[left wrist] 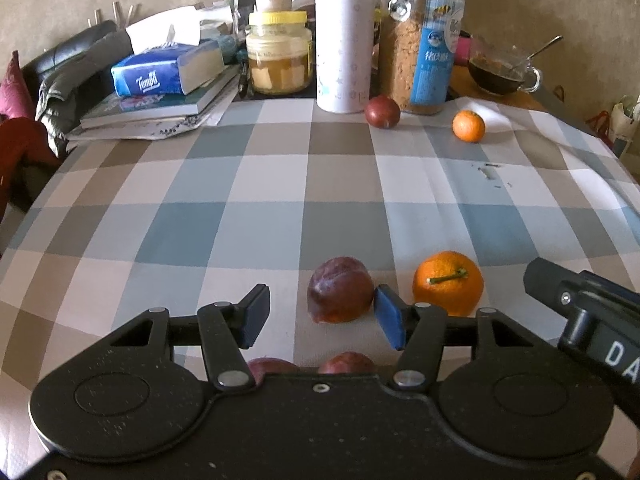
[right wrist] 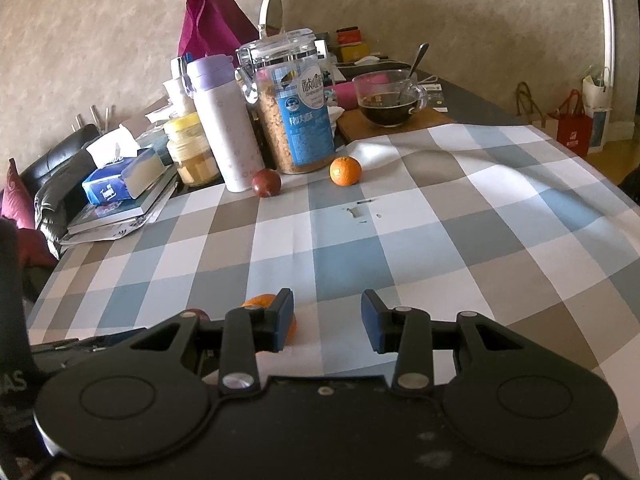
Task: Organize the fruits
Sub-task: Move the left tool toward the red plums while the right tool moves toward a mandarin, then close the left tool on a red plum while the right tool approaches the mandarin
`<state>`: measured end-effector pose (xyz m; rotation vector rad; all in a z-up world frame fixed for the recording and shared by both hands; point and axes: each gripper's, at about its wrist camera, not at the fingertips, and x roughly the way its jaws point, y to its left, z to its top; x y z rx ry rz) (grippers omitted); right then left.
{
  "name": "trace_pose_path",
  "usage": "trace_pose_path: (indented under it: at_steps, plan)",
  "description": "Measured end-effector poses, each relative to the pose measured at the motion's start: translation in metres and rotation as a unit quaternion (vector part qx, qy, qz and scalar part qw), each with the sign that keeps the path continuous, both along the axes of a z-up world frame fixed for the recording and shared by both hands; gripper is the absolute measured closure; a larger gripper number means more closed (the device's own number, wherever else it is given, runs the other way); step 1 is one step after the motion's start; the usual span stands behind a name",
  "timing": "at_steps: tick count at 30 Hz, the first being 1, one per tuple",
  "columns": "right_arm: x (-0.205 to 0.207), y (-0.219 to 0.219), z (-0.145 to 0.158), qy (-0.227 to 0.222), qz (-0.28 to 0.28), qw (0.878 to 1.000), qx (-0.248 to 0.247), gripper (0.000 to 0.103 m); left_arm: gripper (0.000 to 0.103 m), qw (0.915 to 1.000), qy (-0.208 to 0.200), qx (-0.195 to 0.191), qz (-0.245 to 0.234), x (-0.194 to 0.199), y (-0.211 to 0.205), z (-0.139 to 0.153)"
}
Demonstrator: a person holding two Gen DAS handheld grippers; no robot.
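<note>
In the left wrist view my left gripper (left wrist: 320,316) is open low over the checked tablecloth (left wrist: 224,200). A dark red plum (left wrist: 340,295) lies between its fingers, against the right pad. An orange (left wrist: 448,283) with a stem lies just right of it. Two more plums (left wrist: 346,362) peek out under the gripper body. A far plum (left wrist: 382,111) and a far orange (left wrist: 468,125) lie by the jars. My right gripper (right wrist: 327,320) is open and empty; the near orange (right wrist: 260,302) sits behind its left finger. The far plum (right wrist: 266,182) and far orange (right wrist: 345,171) show there too.
At the table's back stand a white-purple flask (left wrist: 344,40), a cereal jar (left wrist: 424,40), a yellow-lidded jar (left wrist: 279,56), a glass cup with spoon (left wrist: 500,68), and a tissue pack on books (left wrist: 164,76). A sofa with clothes is at left. Small crumbs (left wrist: 490,170) lie on the cloth.
</note>
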<state>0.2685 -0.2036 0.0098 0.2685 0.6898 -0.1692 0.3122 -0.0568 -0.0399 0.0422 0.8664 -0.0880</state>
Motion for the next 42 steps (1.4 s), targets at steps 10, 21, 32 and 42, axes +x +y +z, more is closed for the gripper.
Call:
trace_pose_path:
  at_steps: [10, 21, 32, 42]
  plan:
    - [0.005, -0.009, -0.004, 0.021, -0.007, 0.999, 0.034, 0.062, 0.057, 0.9983, 0.004, -0.056, 0.016, 0.003, 0.016, 0.004]
    - [0.008, -0.01, -0.009, 0.034, -0.012, 0.999, 0.038, 0.062, 0.064, 0.9959, 0.019, -0.076, 0.045, 0.009, 0.03, 0.002]
    - [0.009, -0.014, -0.009, 0.037, -0.015, 0.998, 0.048, 0.062, 0.042, 0.9965, -0.01, -0.065, 0.051, 0.003, 0.032, 0.008]
    - [0.01, -0.014, -0.012, 0.044, -0.017, 0.998, 0.046, 0.062, 0.034, 0.9924, 0.007, -0.085, 0.089, 0.007, 0.055, 0.01]
